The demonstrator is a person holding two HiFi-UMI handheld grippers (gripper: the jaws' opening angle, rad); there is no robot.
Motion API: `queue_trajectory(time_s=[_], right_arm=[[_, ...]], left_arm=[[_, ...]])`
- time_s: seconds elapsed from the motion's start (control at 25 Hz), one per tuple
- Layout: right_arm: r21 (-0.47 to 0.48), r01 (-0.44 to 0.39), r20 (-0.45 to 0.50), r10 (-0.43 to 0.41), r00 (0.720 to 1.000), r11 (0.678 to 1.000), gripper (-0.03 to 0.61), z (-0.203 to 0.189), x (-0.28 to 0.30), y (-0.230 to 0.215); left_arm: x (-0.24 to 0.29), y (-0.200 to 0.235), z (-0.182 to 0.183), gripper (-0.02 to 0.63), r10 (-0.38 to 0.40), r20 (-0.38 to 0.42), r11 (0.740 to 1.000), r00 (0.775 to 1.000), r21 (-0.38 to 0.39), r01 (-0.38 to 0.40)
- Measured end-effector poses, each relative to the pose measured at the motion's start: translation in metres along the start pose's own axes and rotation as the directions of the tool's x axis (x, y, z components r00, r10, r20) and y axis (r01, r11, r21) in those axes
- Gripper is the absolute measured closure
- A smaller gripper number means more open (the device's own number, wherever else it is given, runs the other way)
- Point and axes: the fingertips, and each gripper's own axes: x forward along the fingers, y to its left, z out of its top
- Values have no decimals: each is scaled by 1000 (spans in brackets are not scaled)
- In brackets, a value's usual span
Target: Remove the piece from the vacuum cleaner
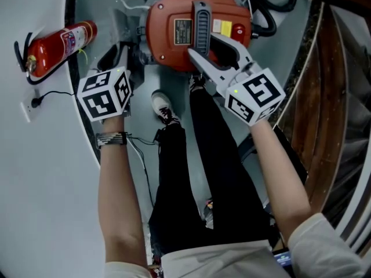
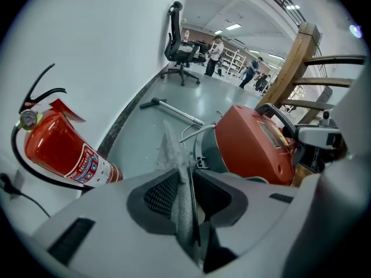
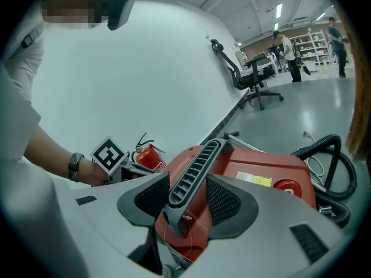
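Observation:
The red vacuum cleaner (image 1: 168,16) (image 2: 255,149) (image 3: 261,172) stands on the floor ahead of my feet. Its grey ribbed handle (image 1: 201,22) (image 3: 194,167) runs across the top. My right gripper (image 1: 203,44) (image 3: 188,198) is shut on that handle, one pad on each side. My left gripper (image 1: 120,59) (image 2: 186,201) is beside the vacuum's left flank, pointing steeply down. It is shut on a thin grey mesh-textured piece (image 2: 174,155) that sticks up out of the jaws. In the head view the piece is hidden by the gripper.
A red fire extinguisher (image 1: 58,42) (image 2: 64,149) lies by the white wall at left. The black hose (image 1: 272,10) (image 3: 336,155) coils behind the vacuum. A metal tube (image 2: 174,110) lies on the floor farther off. Wooden framework (image 1: 324,97) stands at right. The person's legs (image 1: 203,172) are below.

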Motion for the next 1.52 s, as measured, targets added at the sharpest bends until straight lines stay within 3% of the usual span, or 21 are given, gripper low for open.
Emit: queue_trajectory(time_s=[0.16,0.28,0.48,1.0,1.2,1.52], right_arm=[[-12,5,9,-5,1000,1000,383,2,1,-1],[-12,4,7,-4,1000,1000,383,1,0,-1],[-10,-5,2,5,1000,1000,383,1,1,0],[-22,0,8,0,1000,1000,383,1,0,0],[-25,2,11,-2,1000,1000,382,2,0,0],[-27,5,14,-5,1000,1000,382,2,0,0]], left_arm=[[1,0,2,543,-9,1,1000,1000,-25,9],[1,-1,1,557,34,16,999,999,-27,-33],[-2,2,1,571,94,66,992,993,-94,-87],[-4,9,0,580,85,117,963,990,-264,-51],[-4,11,0,580,90,129,954,988,-295,-48],[-5,17,-1,580,102,148,919,984,-393,-36]])
